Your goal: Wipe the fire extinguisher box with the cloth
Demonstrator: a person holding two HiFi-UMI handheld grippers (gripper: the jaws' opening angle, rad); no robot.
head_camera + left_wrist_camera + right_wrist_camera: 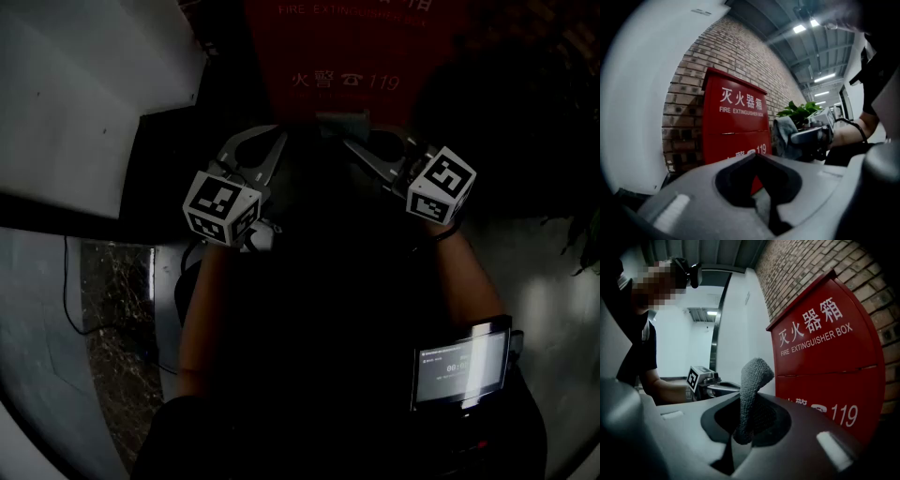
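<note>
**Cloth (752, 376) held in right tool (740, 432) before the fire extinguisher box (825, 357)**

The right tool is clamped on the grey cloth, which stands up out of its jaws. The left tool (761, 192) has its jaws together, with nothing between them. In the head view the red box stands at 12 o'clock, against a brick wall (801, 268). It reads "灭火器箱", "FIRE EXTINGUISHER BOX" and "119".
</note>
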